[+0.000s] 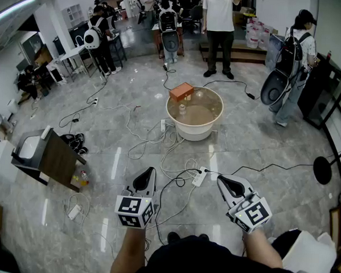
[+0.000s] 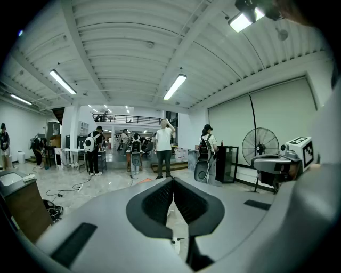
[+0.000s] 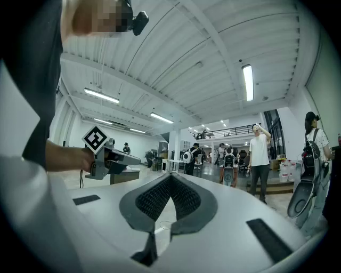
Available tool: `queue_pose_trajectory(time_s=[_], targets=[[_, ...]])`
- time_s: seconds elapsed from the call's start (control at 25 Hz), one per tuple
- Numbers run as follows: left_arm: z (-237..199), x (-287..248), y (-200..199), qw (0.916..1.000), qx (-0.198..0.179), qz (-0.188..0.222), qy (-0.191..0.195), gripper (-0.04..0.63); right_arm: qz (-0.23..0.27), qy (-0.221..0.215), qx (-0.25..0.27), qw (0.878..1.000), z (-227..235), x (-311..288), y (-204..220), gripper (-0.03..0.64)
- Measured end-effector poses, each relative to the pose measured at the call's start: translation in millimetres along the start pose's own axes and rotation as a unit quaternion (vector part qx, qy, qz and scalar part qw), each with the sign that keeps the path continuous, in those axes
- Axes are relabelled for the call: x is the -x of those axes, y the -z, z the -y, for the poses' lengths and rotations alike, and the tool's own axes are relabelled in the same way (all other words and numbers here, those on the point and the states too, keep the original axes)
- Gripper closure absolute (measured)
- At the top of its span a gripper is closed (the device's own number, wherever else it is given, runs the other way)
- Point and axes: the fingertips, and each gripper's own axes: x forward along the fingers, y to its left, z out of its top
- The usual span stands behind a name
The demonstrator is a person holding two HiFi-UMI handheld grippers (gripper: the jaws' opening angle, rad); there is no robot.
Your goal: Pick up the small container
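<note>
Head view: the small container [image 1: 183, 109] is sitting on the far round table [image 1: 208, 132]. The left hand-held gripper [image 1: 151, 171] and right hand-held gripper [image 1: 220, 179] are hovering near the person, well apart from it.
Left gripper view: jaws are pressing together, holding nothing.
Right gripper view: likewise.
Pickup seems not yet begun.

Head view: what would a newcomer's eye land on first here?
The round beige tub mid-floor, with an orange box on its far-left rim and a small container inside. Near the bottom, the left gripper and right gripper are both shut and empty, well short of it.
</note>
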Motion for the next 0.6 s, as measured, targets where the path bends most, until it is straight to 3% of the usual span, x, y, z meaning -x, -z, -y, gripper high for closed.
queue_pose_trajectory(time_s=[0.36,0.6], targets=[[23.4,2.0,1.6,0.9999,-0.005,0.008,-0.01,0.577,0.019,0.001,0.008,1.0,19.7,23.9,-0.7,0.606],[36.9,4.1,16.4,0.9998,0.0,0.006,-0.021,0.577,-0.001,-0.016,-0.021,1.0,20.6,39.8,17.6,0.604]])
